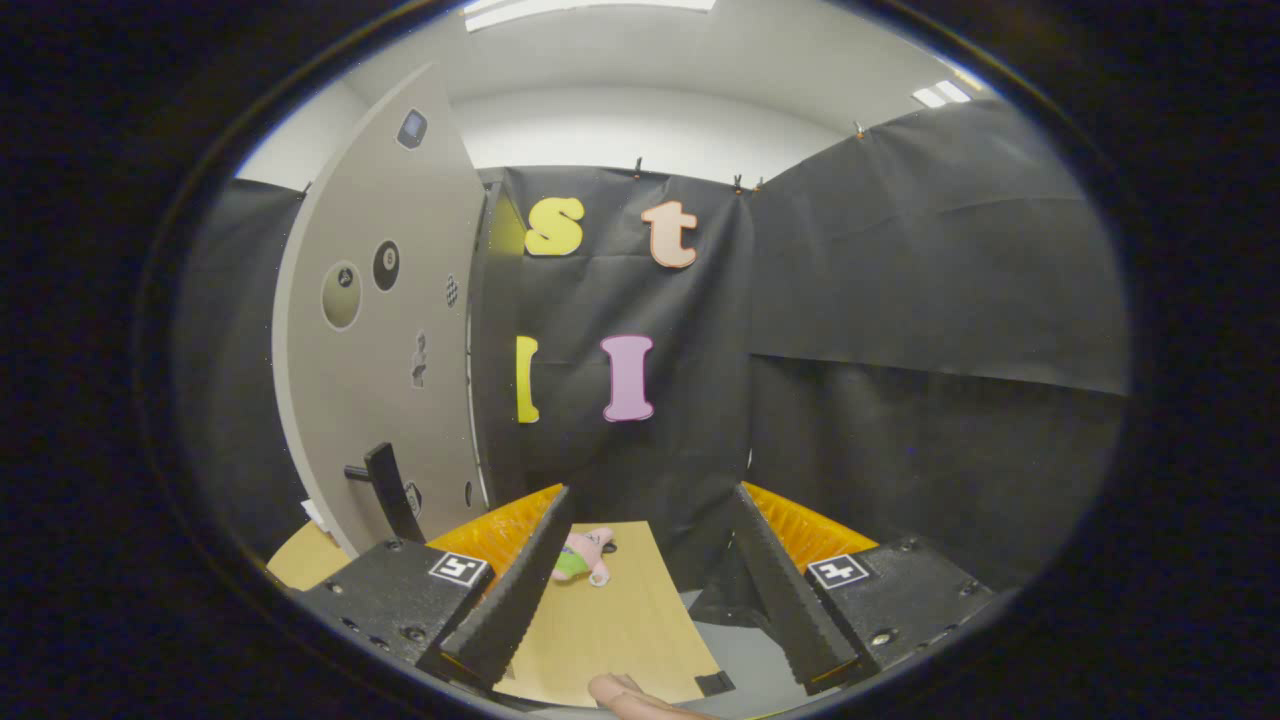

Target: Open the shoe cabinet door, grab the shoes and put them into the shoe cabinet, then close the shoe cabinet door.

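We see the gripper [650, 570] with its black ridged fingers [515, 590] spread wide, holding nothing, above the light wooden tabletop [620, 630]. A small pink-and-green plush toy [583, 553] lies between them, near the left finger. The tall grey shoe cabinet door [385, 330] with its black handle [385, 490] stands beyond the left finger.

Count on inspection: one gripper [650, 560], two fingers [515, 590] spread apart with nothing between them; one cabinet door [385, 300] bearing one black handle [390, 490]; one plush toy [583, 555]; one wooden table [610, 630]; one hand [640, 698].
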The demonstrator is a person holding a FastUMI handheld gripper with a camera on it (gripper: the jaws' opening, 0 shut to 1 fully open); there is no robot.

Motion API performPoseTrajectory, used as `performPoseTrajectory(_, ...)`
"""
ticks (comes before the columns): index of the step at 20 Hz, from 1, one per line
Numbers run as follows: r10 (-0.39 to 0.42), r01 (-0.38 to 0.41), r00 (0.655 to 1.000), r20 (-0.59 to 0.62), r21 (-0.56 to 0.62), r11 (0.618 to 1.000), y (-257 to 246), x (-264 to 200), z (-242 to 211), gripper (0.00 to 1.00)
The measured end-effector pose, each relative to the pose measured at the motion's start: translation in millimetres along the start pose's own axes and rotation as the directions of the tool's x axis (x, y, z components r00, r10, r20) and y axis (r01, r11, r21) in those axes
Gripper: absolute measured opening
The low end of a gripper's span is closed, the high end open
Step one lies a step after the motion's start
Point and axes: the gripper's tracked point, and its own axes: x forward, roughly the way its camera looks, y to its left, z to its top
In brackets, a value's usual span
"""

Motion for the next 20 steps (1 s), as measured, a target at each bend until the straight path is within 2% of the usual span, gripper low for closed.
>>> performPoseTrajectory(3, 0.101, -0.101, 0.995, 0.004, 0.001, 0.995, 13, 5, -4, 1.0)
performPoseTrajectory(6, 0.235, -0.235, 0.972, 0.021, 0.014, 0.972, 45, 13, -5, 1.0)
performPoseTrajectory(10, 0.316, -0.314, 0.948, 0.031, -0.056, 0.948, 72, 8, -10, 1.0)
performPoseTrajectory(12, 0.375, -0.376, 0.927, -0.029, -0.084, 0.923, 103, 6, -23, 1.0)
performPoseTrajectory(13, 0.384, -0.386, 0.922, -0.046, -0.102, 0.917, 112, 1, -25, 1.0)
performPoseTrajectory(14, 0.388, -0.387, 0.922, -0.014, -0.104, 0.916, 121, 2, -17, 0.97)
performPoseTrajectory(16, 0.401, -0.402, 0.915, -0.032, -0.12, 0.908, 138, -6, -24, 0.91)
performPoseTrajectory(20, 0.417, -0.418, 0.908, -0.034, -0.127, 0.9, 181, -23, -23, 0.91)
